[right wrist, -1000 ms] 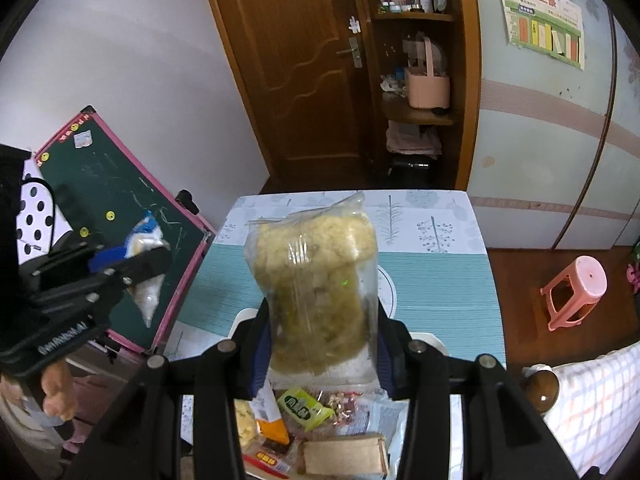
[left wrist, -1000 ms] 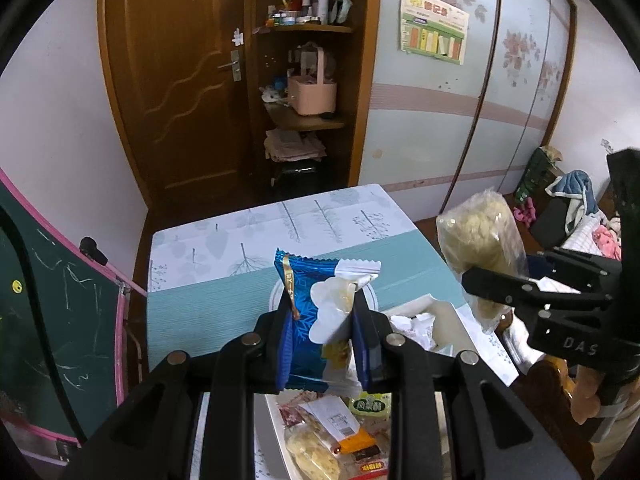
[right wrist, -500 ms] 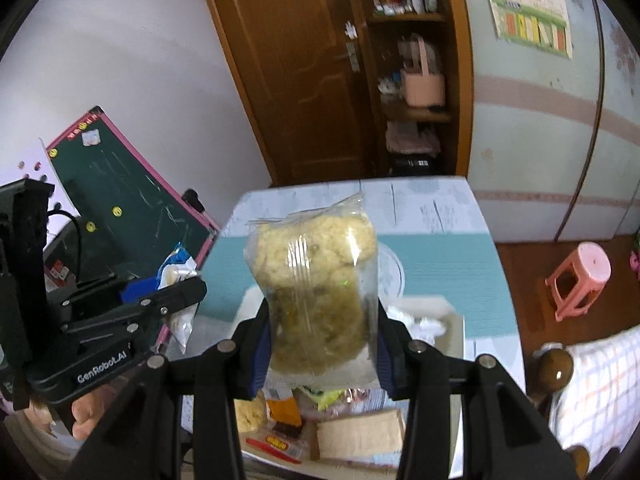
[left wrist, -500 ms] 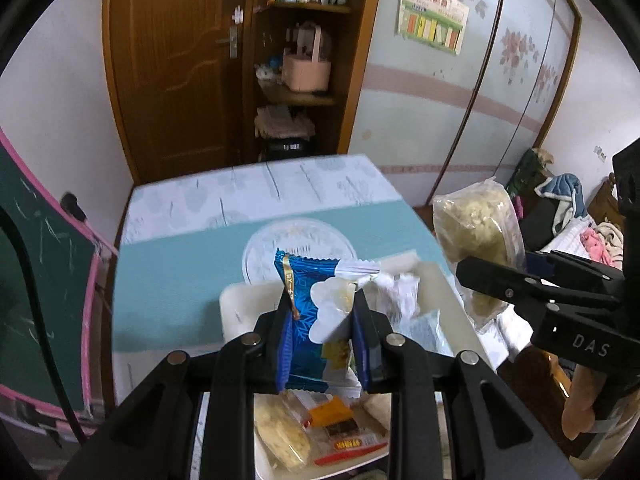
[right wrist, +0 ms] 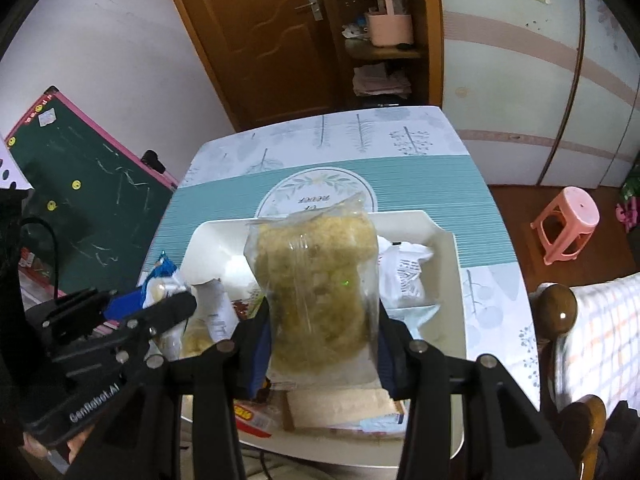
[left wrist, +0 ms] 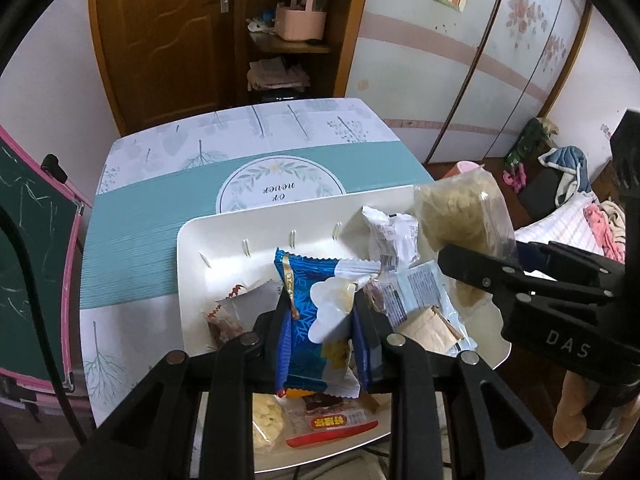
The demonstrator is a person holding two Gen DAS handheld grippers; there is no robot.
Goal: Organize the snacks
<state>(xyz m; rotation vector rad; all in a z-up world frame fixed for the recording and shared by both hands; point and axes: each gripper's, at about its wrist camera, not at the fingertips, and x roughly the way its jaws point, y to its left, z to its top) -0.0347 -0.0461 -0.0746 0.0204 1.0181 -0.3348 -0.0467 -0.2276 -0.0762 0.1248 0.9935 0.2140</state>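
A: Snacks are in both tools. The left gripper [left wrist: 322, 312] pinches a blue and white snack packet [left wrist: 316, 320] between its two fingers [left wrist: 276, 320], and the packet stands upright above the tray. Its jaws have just been opening a little, but the packet is between them and the pads press on its sides.

B: And the right gripper [right wrist: 322, 332]?

A: It squeezes a clear bag of yellow puffed snack [right wrist: 316, 284] from both sides. The bag stands upright and rises above the fingers. These jaws have also just been opening slightly, with the bag between them and held by the pads.

B: What lies under the two tools?

A: A white tray [left wrist: 192, 264] with a row of slots along its far wall. In it lie several packets: a white crumpled wrapper [left wrist: 390, 236] near the far right corner, a red-labelled packet [left wrist: 340, 426] near the front edge, and a flat beige packet [right wrist: 340, 404] under the right gripper.

B: Where does the tray rest?

A: On a table with a teal and white cloth [left wrist: 132, 248], which has a round leaf emblem [left wrist: 280, 188] just behind the tray. Left of the table leans a green chalkboard with a pink frame [right wrist: 92, 200]. Behind the table is a wooden door [right wrist: 260, 40], and a pink stool [right wrist: 568, 224] stands on the floor at the right.
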